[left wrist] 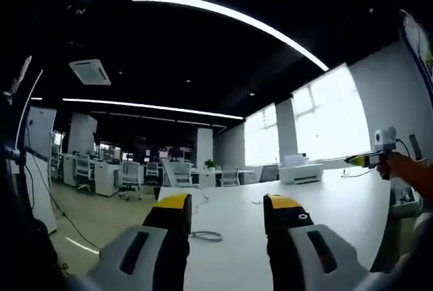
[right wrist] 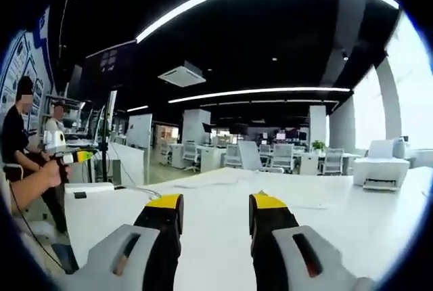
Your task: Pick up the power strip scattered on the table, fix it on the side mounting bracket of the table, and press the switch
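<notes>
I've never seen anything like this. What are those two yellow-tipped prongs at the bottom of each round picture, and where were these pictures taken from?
No robot here: a person holds a pair of hand tongs in each hand, and a fisheye camera rides on each pair, looking forward along its prongs. The left gripper view shows the left tongs; the right gripper view shows the right tongs. Both are open and hold nothing. They hover over a long white table in an open office. On it sit a white printer and, in the left gripper view, a loose grey cable. At that view's right edge, the person's other hand grips the other tool. I can't make out a power strip.
</notes>
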### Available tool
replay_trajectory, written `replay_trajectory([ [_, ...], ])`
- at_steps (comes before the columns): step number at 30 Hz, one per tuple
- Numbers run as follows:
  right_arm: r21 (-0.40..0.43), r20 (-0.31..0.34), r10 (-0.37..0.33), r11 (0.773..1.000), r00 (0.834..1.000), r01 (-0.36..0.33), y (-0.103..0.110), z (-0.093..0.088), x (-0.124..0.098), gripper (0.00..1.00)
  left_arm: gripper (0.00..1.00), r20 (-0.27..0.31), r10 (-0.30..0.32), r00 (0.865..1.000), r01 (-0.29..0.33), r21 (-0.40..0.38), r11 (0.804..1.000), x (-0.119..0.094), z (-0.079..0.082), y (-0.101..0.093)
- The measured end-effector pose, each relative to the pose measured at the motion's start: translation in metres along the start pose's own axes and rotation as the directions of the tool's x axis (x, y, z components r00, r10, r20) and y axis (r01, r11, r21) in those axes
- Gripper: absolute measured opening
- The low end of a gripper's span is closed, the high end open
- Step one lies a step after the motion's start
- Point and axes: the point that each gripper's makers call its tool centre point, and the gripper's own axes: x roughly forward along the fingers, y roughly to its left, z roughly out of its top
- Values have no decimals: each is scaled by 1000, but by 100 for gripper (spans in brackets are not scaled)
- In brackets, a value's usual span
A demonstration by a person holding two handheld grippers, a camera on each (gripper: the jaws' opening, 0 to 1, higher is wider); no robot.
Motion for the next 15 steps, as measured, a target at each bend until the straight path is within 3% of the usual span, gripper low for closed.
replay_trajectory([
  [7, 41, 1, -21, 999, 1000, 21, 0, -8, -14, 52, 53, -19, -18, 1000, 18, 1, 1000, 0, -1, -6],
  [15, 73, -1, -38, 997, 999, 38, -1, -22, -22, 57, 56, -26, -21, 999, 21, 1, 1000, -6, -5, -8],
])
